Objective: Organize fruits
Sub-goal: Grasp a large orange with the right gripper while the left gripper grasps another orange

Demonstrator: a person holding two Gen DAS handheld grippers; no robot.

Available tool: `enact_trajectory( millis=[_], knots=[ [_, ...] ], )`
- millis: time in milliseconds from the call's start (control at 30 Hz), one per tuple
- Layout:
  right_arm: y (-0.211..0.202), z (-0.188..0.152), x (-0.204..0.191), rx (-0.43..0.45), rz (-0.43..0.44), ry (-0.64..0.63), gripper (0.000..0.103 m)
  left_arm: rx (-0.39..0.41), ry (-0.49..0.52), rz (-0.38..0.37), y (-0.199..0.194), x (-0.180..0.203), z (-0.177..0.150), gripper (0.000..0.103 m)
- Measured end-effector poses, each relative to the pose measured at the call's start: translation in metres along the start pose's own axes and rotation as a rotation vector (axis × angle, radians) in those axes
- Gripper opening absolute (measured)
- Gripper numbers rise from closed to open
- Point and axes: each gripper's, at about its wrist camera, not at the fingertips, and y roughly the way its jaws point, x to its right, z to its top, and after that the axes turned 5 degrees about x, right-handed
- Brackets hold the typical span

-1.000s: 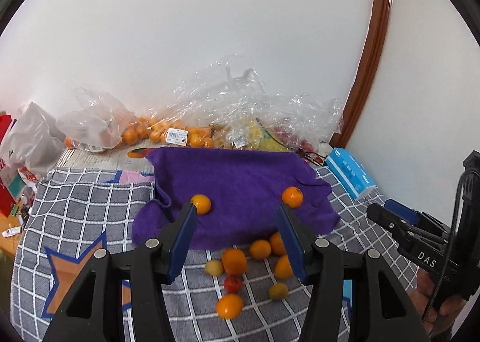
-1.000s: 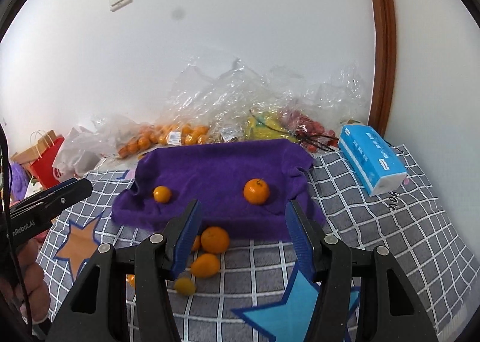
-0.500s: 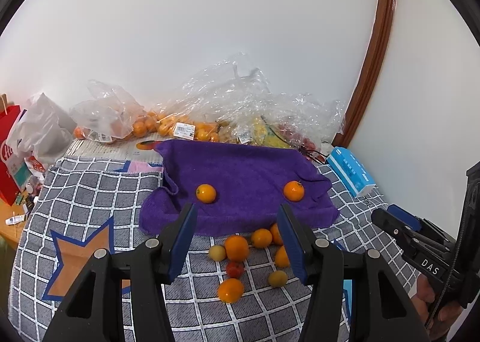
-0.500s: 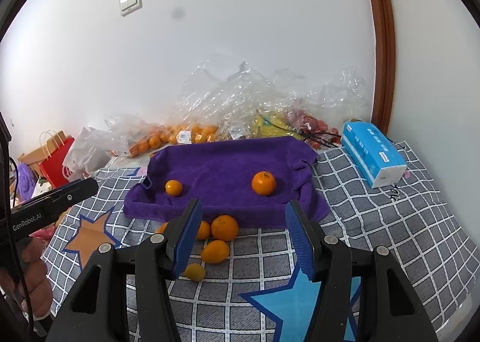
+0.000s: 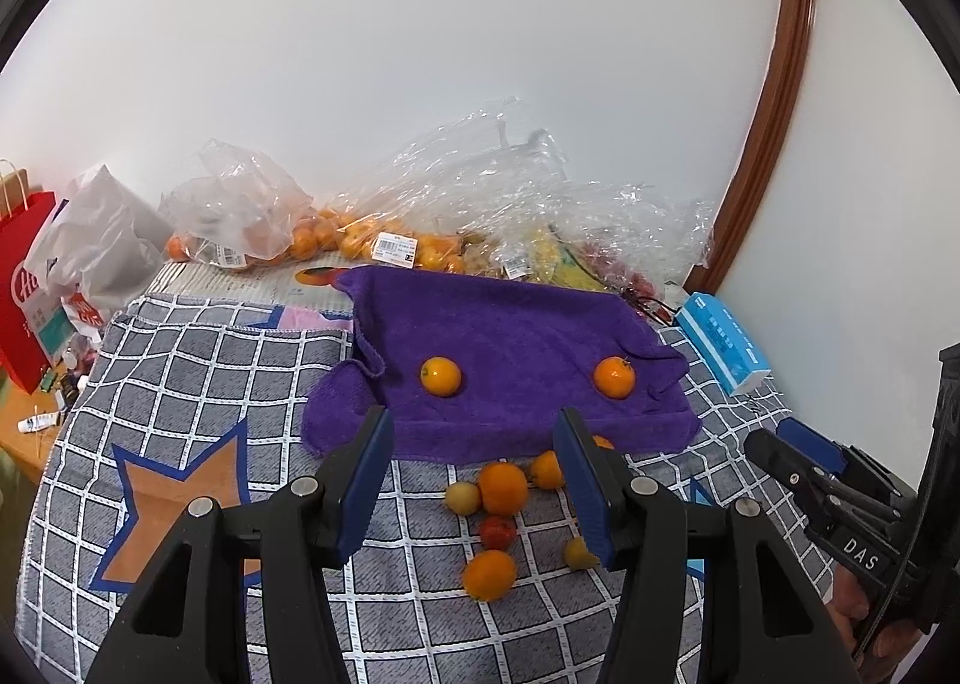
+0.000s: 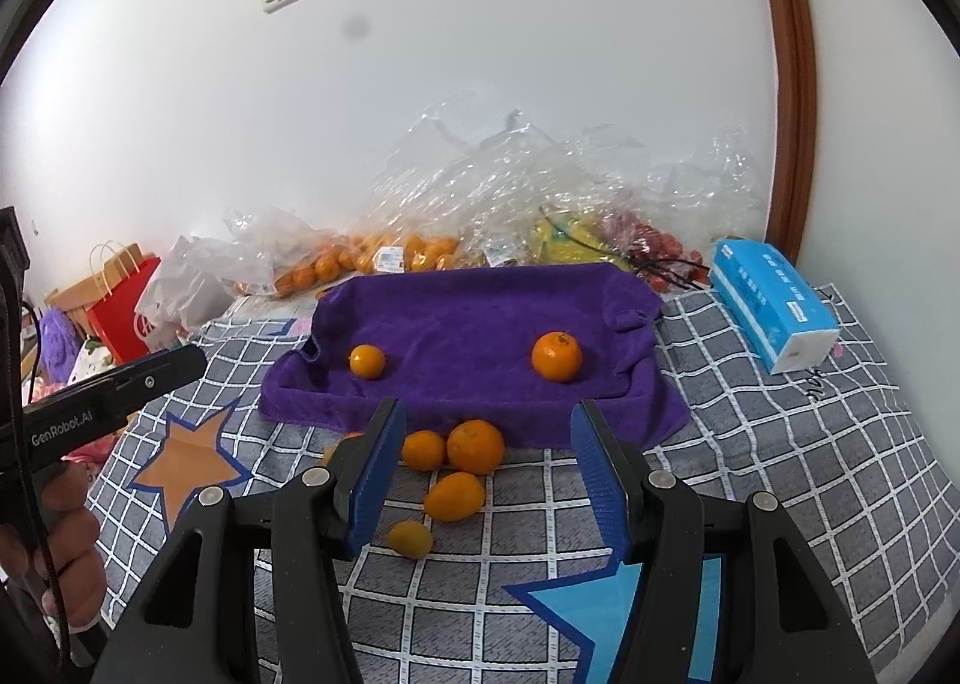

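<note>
Checked cloth covered the bench; we found two oranges on the purple towel and loose fruit below its near edge. Both left gripper and right gripper fingers stood spread, empty. We judged sorting underway; next, descend onto one loose fruit.

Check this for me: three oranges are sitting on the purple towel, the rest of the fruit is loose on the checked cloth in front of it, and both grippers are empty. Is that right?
Not quite. Only two oranges sit on the purple towel: one on the left and one on the right, as the right wrist view shows. The rest holds: loose fruit lies on the checked cloth, and the left gripper and right gripper are empty.
</note>
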Motion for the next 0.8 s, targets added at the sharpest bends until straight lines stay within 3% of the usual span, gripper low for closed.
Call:
enact_trajectory(
  millis=[600,800],
  knots=[
    [0.043,-0.025,-0.009,-0.110,0.026,-0.009,0.058,-0.067,-0.027,0.033,0.026,-0.031,-0.010,0.053],
    [0.061,-0.039,-0.012,-0.157,0.047,-0.011,0.053,-0.092,-0.022,0.050,0.039,-0.037,-0.013,0.053]
  ],
)
